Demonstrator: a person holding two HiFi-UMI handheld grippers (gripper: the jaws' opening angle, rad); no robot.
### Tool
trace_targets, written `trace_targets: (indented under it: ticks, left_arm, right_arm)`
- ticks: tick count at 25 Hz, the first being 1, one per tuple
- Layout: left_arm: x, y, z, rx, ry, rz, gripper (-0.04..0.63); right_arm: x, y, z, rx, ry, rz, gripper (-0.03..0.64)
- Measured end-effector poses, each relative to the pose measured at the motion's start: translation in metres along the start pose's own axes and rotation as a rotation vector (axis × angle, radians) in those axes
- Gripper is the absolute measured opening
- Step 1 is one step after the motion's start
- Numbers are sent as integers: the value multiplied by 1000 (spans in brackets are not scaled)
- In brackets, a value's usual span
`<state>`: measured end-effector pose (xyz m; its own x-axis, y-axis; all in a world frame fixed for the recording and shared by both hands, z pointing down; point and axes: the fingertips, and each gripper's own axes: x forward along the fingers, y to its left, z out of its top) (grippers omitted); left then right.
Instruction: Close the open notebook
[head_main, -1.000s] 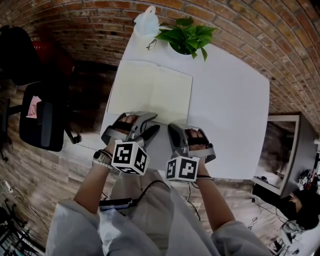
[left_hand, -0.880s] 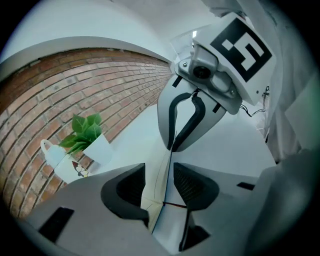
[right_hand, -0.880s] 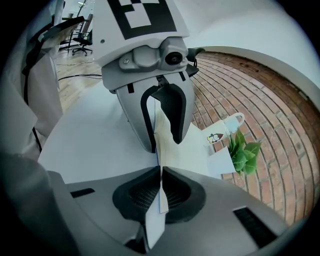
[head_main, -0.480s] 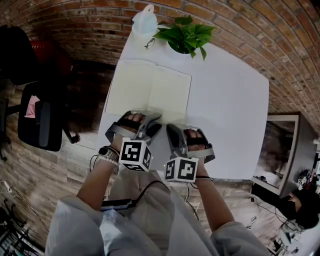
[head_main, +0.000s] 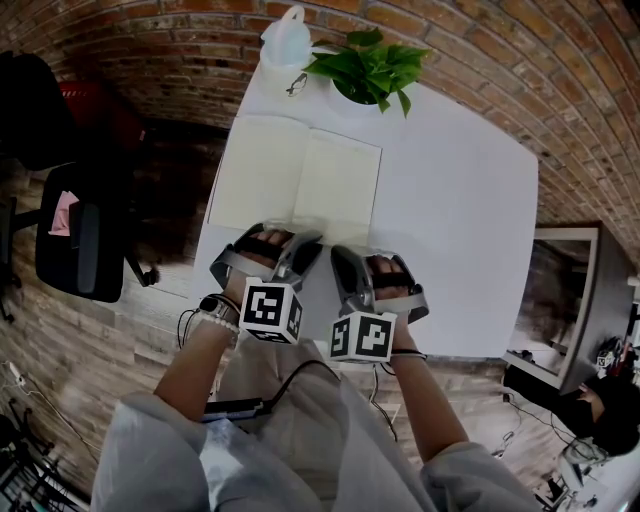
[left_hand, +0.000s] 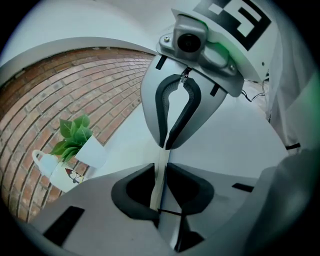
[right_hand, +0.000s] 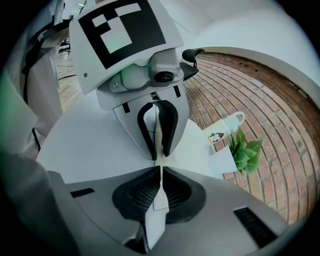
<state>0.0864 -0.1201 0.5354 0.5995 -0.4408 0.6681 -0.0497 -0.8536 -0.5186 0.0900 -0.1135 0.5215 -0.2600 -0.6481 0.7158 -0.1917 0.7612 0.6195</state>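
You are clamping your right tool flat on a thin pale sheet at the near edge of the notebook. Its jaws are pressing together with only that paper between them, which seems meant to pin the edge so it is not slipping while your other hand is taking its hold.

Your left tool is working just beside it, angled in toward the right one. Its jaws have just been closing around the same thin edge. The pads are now sitting against the strip on both sides, so I am reading this as a grip, though a looser-looking one than the right's. I cannot tell whether you are holding one leaf or several.

Taking the paper low, at the edge nearest you, is giving you a free side to lift and swing across the spine. To my eye the closing itself is not yet starting.

The notebook is lying open and flat on the left part of the white desk, its spine running away from you and both pages facing up. Beyond its far edge a potted plant and a white mug are standing apart from it. They are probably sitting far enough back not to be catching a turning page.
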Motion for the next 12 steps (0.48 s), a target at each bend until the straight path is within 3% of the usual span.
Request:
trace_targets:
  ticks: [4,12]
  left_arm:
    - [0,-4,0,-40,-3,7,71]
    - [-4,0,2,-165,-40,1,61]
  right_arm:
    - [0,3,-2,60,-24,13,48]
    - [-19,-4,-17,335,-61,5,49]
